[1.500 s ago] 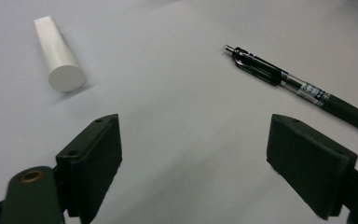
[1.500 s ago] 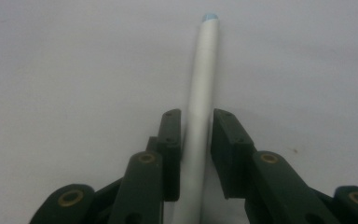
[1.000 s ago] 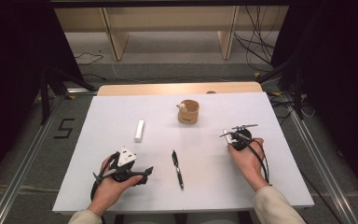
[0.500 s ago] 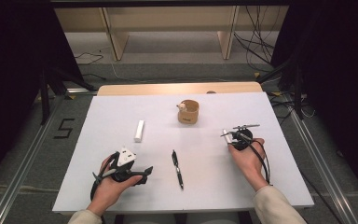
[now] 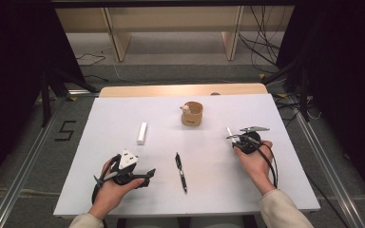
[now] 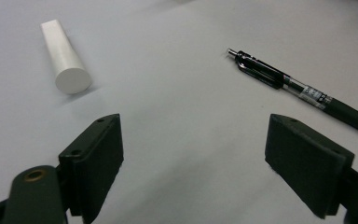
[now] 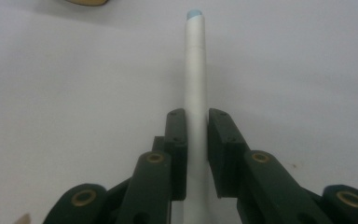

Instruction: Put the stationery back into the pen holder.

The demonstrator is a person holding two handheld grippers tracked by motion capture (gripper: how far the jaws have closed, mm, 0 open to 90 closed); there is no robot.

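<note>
My right gripper (image 5: 235,138) is at the right of the white table (image 5: 275,190), shut on a white marker (image 7: 195,65) with a pale blue tip. The marker sticks out past the jaws toward the far left (image 5: 228,130). In the right gripper view my right gripper (image 7: 196,122) clamps the marker's barrel on both sides. My left gripper (image 5: 134,167) rests at the front left, open, with bare table between its jaws (image 6: 193,144). A black pen (image 5: 181,166) (image 6: 303,88) lies just right of it. A short white cylinder (image 5: 142,133) (image 6: 65,58) lies farther back.
A small wooden cup (image 5: 192,114) stands at the middle back of the table, with something small and white at its rim. A strip of bare wood (image 5: 180,89) runs along the far edge. Shelving legs and cables are on the floor beyond.
</note>
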